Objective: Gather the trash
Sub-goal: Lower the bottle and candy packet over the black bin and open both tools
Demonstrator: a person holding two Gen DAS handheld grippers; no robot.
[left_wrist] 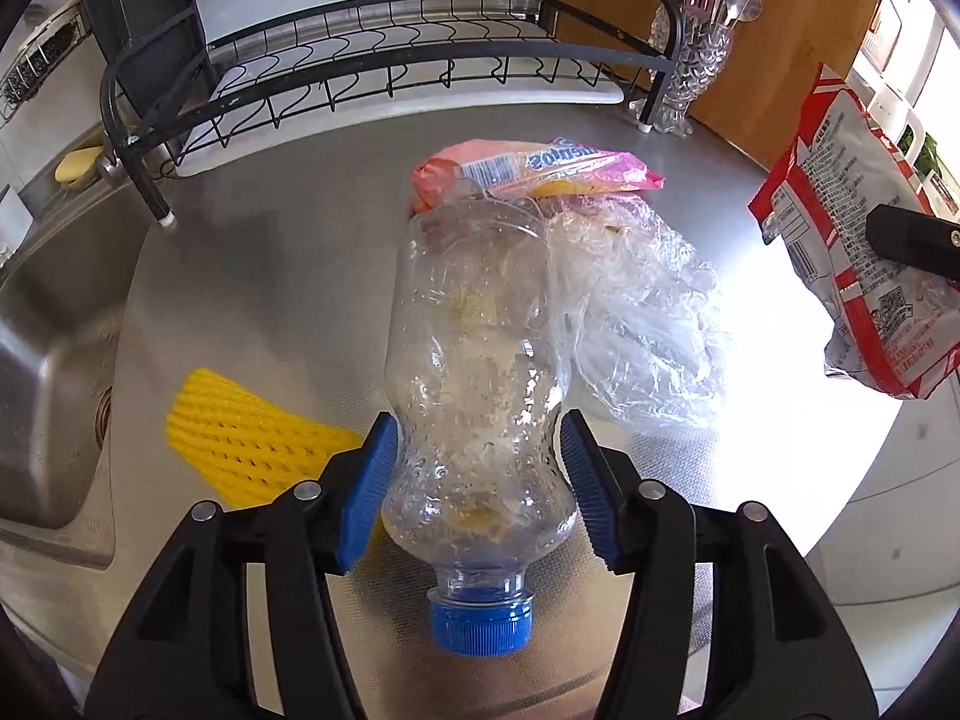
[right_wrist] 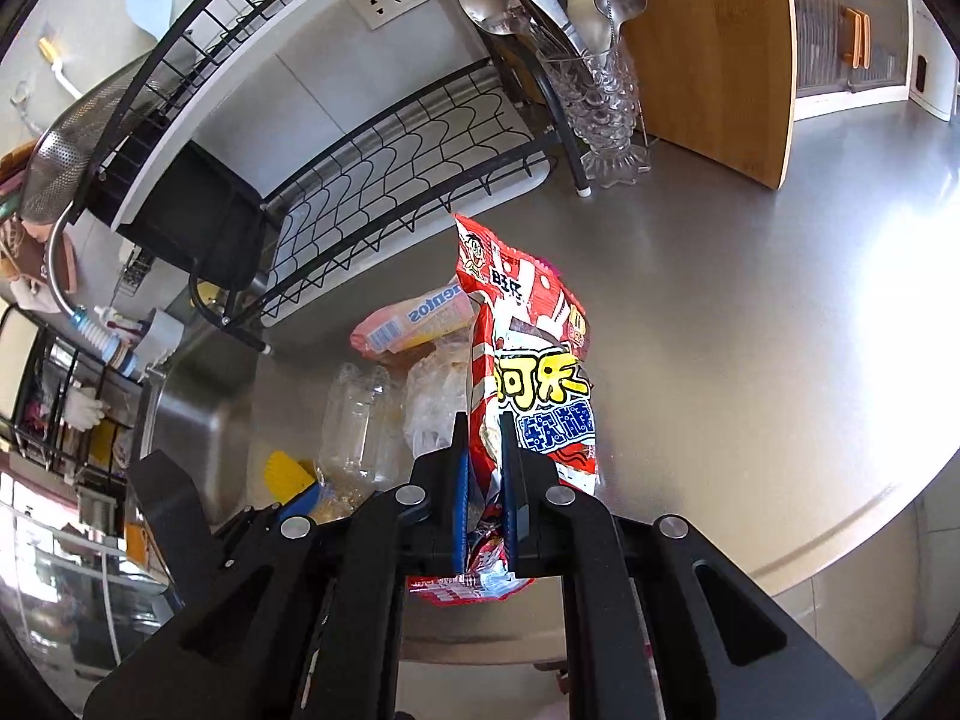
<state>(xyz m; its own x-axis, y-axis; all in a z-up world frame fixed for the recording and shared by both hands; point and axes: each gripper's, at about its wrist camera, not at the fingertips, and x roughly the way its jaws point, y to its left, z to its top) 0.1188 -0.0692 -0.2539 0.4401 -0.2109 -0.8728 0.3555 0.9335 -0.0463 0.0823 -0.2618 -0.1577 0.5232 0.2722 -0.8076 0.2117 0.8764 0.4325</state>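
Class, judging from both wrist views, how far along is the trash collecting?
Nothing visibly binned yet. In hand: left tongs grip the bottle; right tongs pinch the red snack bag. Left on the counter: pink wrapper, clear plastic, yellow foam net.

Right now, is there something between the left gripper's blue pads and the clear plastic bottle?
Nothing visible: the left gripper has its blue pads at both sides of the clear plastic bottle.

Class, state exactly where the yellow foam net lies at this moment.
In the left wrist view the yellow foam net lies flat on the steel counter, left of the clear bottle and beside the sink.
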